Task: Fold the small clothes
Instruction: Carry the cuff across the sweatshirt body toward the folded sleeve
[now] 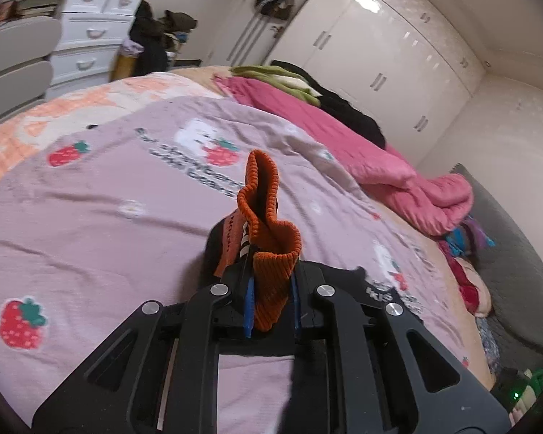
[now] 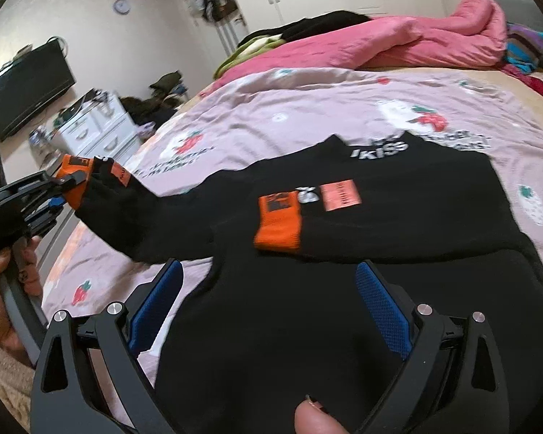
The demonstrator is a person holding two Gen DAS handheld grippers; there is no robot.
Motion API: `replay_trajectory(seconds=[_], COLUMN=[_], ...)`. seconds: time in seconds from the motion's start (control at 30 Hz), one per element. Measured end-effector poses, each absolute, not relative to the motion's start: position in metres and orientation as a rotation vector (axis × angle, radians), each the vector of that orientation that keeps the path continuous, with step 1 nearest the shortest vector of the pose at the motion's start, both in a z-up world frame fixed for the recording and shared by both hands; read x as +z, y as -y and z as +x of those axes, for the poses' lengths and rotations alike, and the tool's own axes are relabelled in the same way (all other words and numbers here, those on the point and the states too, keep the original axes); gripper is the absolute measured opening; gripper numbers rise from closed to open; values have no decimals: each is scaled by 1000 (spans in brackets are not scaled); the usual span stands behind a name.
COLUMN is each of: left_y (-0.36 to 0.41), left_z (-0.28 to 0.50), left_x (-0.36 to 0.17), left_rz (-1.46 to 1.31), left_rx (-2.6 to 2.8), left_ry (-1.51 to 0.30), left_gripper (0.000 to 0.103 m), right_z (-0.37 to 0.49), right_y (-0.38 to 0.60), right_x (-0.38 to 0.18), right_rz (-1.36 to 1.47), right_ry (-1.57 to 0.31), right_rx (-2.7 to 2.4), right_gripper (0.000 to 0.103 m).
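Observation:
A small black sweater (image 2: 344,271) with orange cuffs lies flat on the pink strawberry bedspread (image 2: 271,108). One sleeve is folded across the chest, its orange cuff (image 2: 278,224) beside a pink label. My left gripper (image 1: 271,300) is shut on the other sleeve's orange cuff (image 1: 268,231) and holds it lifted above the bed; it also shows at the left of the right wrist view (image 2: 59,191). My right gripper (image 2: 268,303) is open, its blue pads (image 2: 380,303) spread over the sweater's lower body, holding nothing.
A crumpled pink quilt (image 2: 398,43) with green and black clothes lies along the far side of the bed. A white drawer unit (image 1: 90,29) and a wall TV (image 2: 25,90) stand beyond the bed's end. White wardrobes (image 1: 380,54) line the wall.

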State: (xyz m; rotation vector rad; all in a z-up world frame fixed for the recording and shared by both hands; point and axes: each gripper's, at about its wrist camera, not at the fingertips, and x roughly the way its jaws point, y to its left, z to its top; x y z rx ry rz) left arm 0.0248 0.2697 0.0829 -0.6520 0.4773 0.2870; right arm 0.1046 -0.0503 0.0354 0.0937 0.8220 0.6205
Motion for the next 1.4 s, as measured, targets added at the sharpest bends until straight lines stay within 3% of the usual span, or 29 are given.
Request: replay_trajectory(seconds=[0.73, 1.4], left_y=[-199, -106], left_z=[81, 142], left_x=[81, 41], left_rz=[-606, -516], left_rx=[103, -121], left_ry=[-531, -703], left_gripper=[8, 8], right_z=[128, 138], right_y=[131, 186], right_x=[21, 9], right_rz=[152, 238], right_ry=[-821, -838], right_rx=[384, 267], right_gripper=[96, 96])
